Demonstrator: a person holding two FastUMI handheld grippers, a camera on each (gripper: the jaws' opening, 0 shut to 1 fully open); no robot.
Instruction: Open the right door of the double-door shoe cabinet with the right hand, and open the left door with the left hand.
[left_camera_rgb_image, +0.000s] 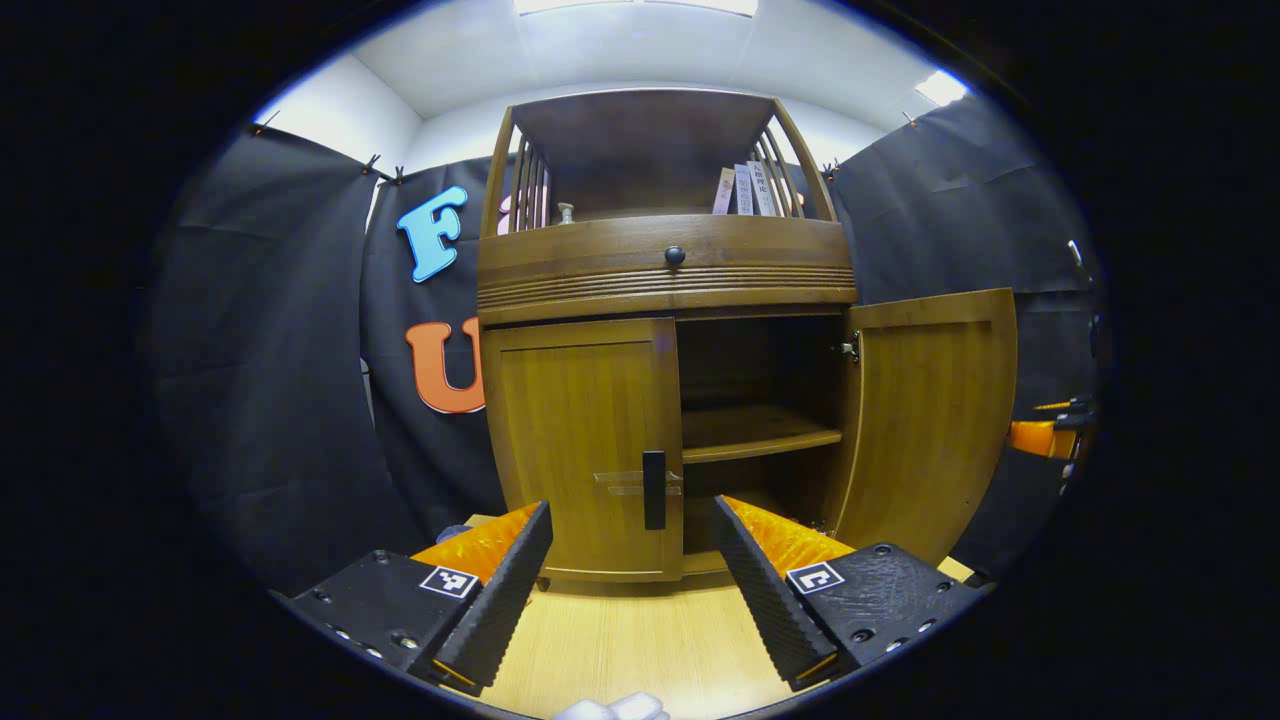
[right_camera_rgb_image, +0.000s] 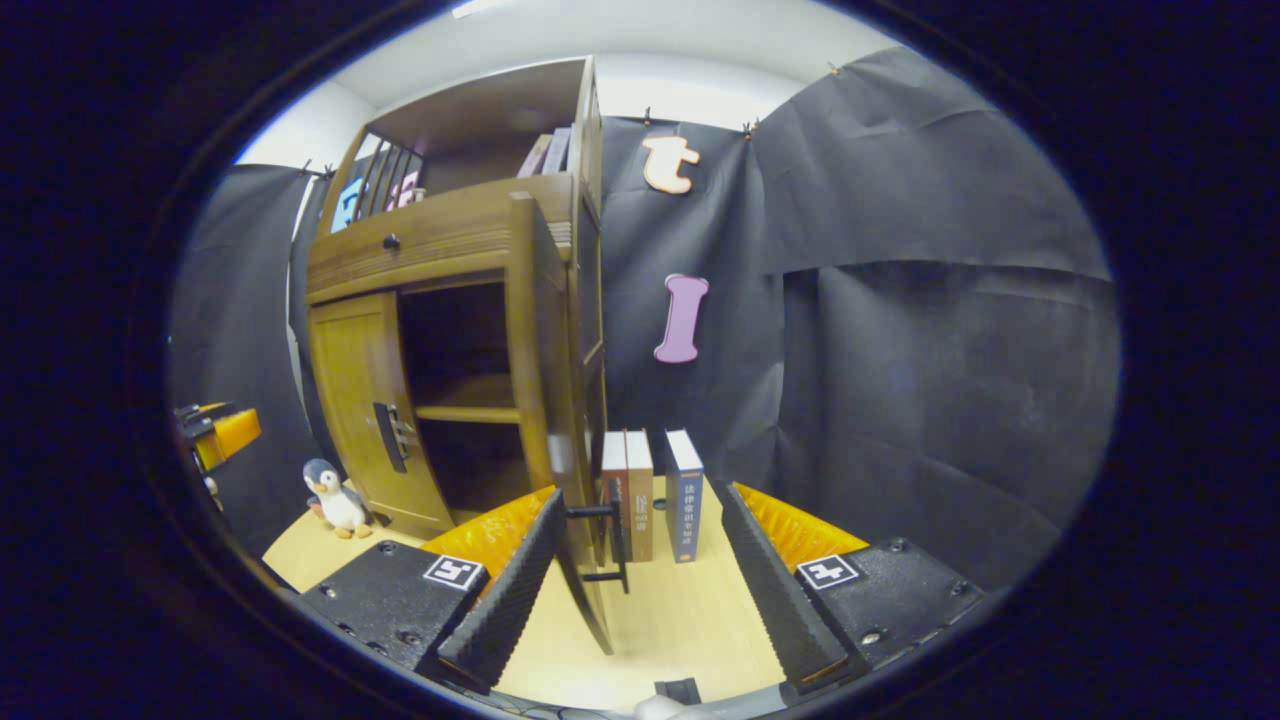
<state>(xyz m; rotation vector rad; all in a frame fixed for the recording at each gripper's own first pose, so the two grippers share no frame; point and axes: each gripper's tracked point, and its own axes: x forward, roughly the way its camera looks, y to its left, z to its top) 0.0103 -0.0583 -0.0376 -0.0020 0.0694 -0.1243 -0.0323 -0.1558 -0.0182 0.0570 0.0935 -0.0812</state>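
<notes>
i have the right door (left_camera_rgb_image: 930, 420) swung wide, so my right hand-held gripper (right_camera_rgb_image: 635, 560) sits spread open with that door's handle (right_camera_rgb_image: 612, 535) between its fingers, neither finger pressing on it. the left door (left_camera_rgb_image: 585, 445) is shut, so i aim my left hand-held gripper (left_camera_rgb_image: 635, 570), wide and empty, at its dark handle (left_camera_rgb_image: 654, 489). books (right_camera_rgb_image: 655, 490) and a toy penguin (right_camera_rgb_image: 335, 497) stand on the surface (left_camera_rgb_image: 640, 640) near the cabinet, neither in the left door's path, i judge.

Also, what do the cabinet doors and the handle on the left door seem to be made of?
The left door and the open right door look like wood or wood veneer: brown, with visible grain and a satin sheen. Which of the two cannot be told. The left door handle is a dark vertical bar, matte, probably painted metal or plastic.
</notes>
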